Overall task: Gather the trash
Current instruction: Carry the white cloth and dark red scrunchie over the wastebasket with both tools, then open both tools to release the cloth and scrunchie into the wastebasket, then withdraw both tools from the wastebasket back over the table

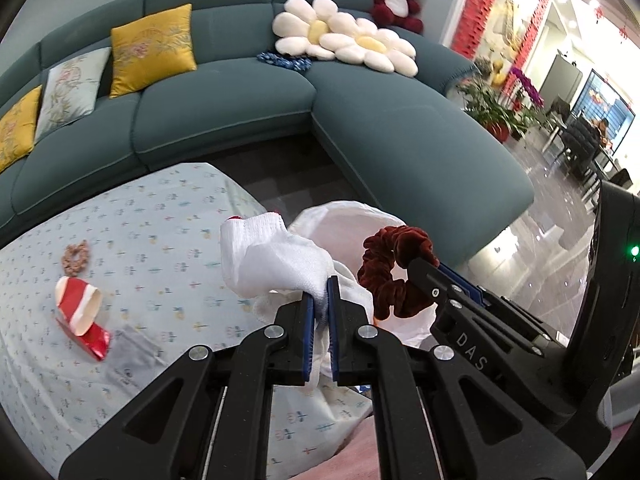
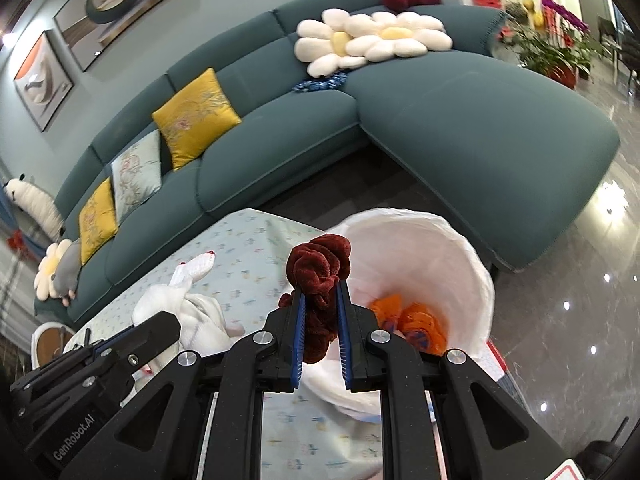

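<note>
- Left gripper (image 1: 320, 300) has its jaws clamped on a white sock (image 1: 276, 260), lifted above the counter (image 1: 160, 216).
- Right gripper (image 1: 434, 264) pinches a dark red scrunchie (image 1: 384, 272) over the white bag (image 1: 340, 224).
- Crushed red-and-white paper cup (image 1: 80, 304) lies on the counter, with a pink scrunchie (image 1: 75, 256) just beyond it.

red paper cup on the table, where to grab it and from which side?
The red paper cup lies tipped on the tablecloth, its open mouth facing right in the left wrist view. Probably best to come from above and pinch its flattened red-and-white wall mid-body, fingers across the short width, clear of the torn piece below.
</note>
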{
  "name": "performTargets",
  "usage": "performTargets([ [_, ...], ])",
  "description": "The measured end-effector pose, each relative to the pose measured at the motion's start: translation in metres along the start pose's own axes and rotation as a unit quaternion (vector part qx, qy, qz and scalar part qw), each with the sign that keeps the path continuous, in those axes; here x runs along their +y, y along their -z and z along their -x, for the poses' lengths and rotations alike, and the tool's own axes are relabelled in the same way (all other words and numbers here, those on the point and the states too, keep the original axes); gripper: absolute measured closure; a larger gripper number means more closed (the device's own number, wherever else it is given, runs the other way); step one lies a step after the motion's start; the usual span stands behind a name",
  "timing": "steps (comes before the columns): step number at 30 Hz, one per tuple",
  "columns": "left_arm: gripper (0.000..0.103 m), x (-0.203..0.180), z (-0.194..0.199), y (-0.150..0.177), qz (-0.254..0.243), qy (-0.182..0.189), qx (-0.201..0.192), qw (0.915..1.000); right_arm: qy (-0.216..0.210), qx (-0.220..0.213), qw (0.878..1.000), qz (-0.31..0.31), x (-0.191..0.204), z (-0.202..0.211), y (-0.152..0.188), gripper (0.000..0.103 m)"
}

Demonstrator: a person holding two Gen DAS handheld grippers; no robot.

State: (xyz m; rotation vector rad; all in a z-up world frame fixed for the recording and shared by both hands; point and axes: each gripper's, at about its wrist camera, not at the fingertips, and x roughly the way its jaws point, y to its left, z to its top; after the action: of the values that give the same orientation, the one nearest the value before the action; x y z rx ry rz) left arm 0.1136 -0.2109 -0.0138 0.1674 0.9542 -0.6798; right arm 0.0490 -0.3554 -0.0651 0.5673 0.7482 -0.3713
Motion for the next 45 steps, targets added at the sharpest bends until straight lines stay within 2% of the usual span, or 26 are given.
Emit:
performTargets([
  [9,0.095,-0.016,-0.03,0.0,-0.007,0.009,0.026,0.9996,0.012,0.016,1.0,-0.02,-0.029,-0.016,0.004,0.089],
  [11,0.093,-0.015,-0.035,0.0,-0.001,0.006,0.033,0.9994,0.015,0.022,0.999,-0.023,-0.031,-0.02,0.005,0.084],
  [14,0.067,-0.009,-0.038,0.001,0.012,-0.007,0.036,0.9992,0.023,0.02,0.999,-0.029,-0.033,-0.022,0.006,0.078],
  [15,0.065,-0.006,-0.038,0.001,0.016,-0.012,0.033,0.9992,0.025,0.02,0.999,-0.029,-0.033,-0.022,0.006,0.076],
  [24,0.064,0.017,-0.03,0.006,0.036,-0.026,0.034,0.9984,0.027,0.021,0.999,-0.011,-0.017,-0.022,0.01,0.072],
  [32,0.063,0.047,-0.015,0.018,0.066,-0.038,0.031,0.9966,0.019,0.024,0.999,0.015,0.014,-0.018,0.022,0.067],
  [45,0.06,0.119,0.013,0.038,0.131,-0.068,0.019,0.9889,0.001,0.039,0.997,0.069,0.081,-0.021,0.042,0.067],
])
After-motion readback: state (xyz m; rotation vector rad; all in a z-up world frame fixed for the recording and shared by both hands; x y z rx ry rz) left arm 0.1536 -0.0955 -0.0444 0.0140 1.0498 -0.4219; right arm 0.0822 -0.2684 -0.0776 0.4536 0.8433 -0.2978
